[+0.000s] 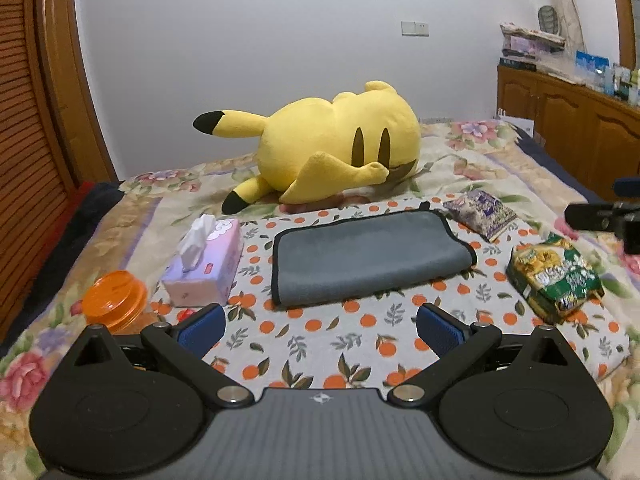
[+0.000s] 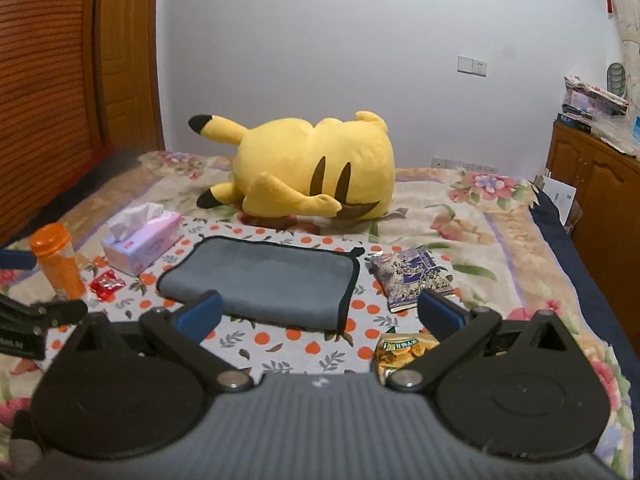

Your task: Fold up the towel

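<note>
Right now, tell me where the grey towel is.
The grey towel lies folded on the orange-print cloth, centre of both views, between the tissue box on its left and the purple snack packet on its right.

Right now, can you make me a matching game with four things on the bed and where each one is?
Things:
1. grey folded towel with black trim
2. big yellow plush toy
3. pink tissue box
4. green and yellow snack bag

Places:
A. left of the towel
B. right of the towel
C. middle of the orange-print cloth
D. behind the towel, lying on the flowered bedspread

Pairs: 1-C, 2-D, 3-A, 4-B
</note>
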Demonstrator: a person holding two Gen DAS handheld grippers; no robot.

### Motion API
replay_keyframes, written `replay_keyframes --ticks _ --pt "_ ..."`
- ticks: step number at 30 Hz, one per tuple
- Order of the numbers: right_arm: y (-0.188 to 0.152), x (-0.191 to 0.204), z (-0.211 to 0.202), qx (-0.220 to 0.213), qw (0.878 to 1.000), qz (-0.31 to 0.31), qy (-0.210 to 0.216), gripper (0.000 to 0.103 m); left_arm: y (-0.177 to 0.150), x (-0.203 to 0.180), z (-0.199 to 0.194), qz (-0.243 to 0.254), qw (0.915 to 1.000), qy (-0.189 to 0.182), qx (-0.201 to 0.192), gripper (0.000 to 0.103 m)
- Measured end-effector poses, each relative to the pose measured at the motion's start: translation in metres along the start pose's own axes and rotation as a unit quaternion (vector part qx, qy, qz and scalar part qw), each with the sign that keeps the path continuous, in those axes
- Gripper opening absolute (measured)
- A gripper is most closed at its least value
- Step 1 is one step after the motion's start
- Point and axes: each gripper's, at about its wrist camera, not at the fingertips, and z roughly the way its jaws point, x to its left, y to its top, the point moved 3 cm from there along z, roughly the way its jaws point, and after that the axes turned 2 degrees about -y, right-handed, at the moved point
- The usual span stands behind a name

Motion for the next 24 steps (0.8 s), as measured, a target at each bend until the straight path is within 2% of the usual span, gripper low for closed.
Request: replay_keyframes --ticks 5,9,24 --pt "-0.003 -0.002 -0.016 -0.007 1.000 0.005 0.001 0.103 -0.009 0.001 -0.015 -0.008 0.9999 -0.005 0.004 0.103" --pt "-0.007 -0.004 -0.025 -0.010 1.000 0.006 -0.001 0.103 -0.016 -0.001 -0.025 -0.002 1.0000 0.005 0.000 0.103" --pt "-0.034 -0.001 -0.049 -0.007 1.000 0.009 -0.001 0.103 -0.036 -0.009 -0.042 0.001 1.0000 0.002 0.000 0.103"
